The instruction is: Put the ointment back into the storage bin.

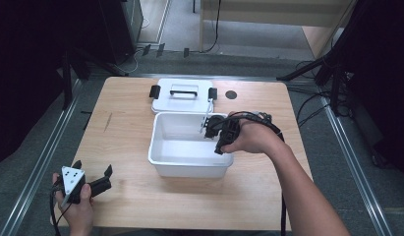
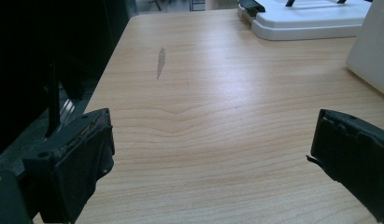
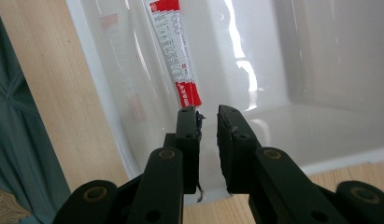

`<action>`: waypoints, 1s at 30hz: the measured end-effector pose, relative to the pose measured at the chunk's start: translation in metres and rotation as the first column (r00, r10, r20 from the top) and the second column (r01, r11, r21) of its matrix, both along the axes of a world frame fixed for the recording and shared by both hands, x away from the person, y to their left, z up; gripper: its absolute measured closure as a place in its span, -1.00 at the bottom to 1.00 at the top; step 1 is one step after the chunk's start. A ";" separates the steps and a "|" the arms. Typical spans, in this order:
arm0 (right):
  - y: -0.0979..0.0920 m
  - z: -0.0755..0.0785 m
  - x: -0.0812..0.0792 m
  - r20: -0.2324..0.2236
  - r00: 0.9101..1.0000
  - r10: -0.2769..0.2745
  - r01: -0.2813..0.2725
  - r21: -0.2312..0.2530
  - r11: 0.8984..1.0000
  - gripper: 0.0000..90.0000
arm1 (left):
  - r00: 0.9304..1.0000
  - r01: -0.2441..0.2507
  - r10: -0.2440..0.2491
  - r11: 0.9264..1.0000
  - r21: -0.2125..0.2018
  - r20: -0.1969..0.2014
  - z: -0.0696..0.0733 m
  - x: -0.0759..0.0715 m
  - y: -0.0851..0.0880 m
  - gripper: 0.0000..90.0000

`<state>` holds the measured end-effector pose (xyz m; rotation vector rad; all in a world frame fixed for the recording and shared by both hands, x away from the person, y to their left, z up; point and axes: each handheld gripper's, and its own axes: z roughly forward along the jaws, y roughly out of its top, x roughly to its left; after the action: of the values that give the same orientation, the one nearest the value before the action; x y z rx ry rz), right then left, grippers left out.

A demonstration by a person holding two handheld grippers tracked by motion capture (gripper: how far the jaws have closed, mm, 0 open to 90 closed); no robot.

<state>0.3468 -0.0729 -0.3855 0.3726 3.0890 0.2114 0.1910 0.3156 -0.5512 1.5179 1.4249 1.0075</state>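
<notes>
Right now the right claw (image 3: 207, 116) is hanging over the open white bin (image 1: 160, 160) in the middle of the desk (image 1: 126, 132), and a red-and-white tube (image 3: 173, 51) is leaning against the bin's inner wall just beyond the claw tips. In the right gripper view the jaws are standing nearly together with a narrow gap between them, and the tube's lower end is sitting right at the tip of one jaw; whether the pads are pinching it or merely touching it cannot be told. The left claw (image 2: 208, 154) is resting wide open and holding nothing at the near left corner of the desk, well apart from the bin. The bin's lid (image 1: 182, 96), with its black handle, is lying flat just behind the bin.

Judging by this, the step in hand is placing the tube in the bin. To do it well, the person is best keeping the claw low inside the walls, opening the jaws only a little so the tube slides down onto the floor of the bin, then lifting straight up without catching the rim.
</notes>
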 end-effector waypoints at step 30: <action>-0.088 0.016 0.001 0.029 0.988 -0.151 0.149 0.058 0.987 0.62 | 1.000 -0.003 0.003 1.000 0.002 0.003 0.000 0.000 -0.001 -0.99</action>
<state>0.3477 -0.1604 -0.3690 0.5942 3.0100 0.2973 0.1910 0.3150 -0.5514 1.5154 1.4252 1.0134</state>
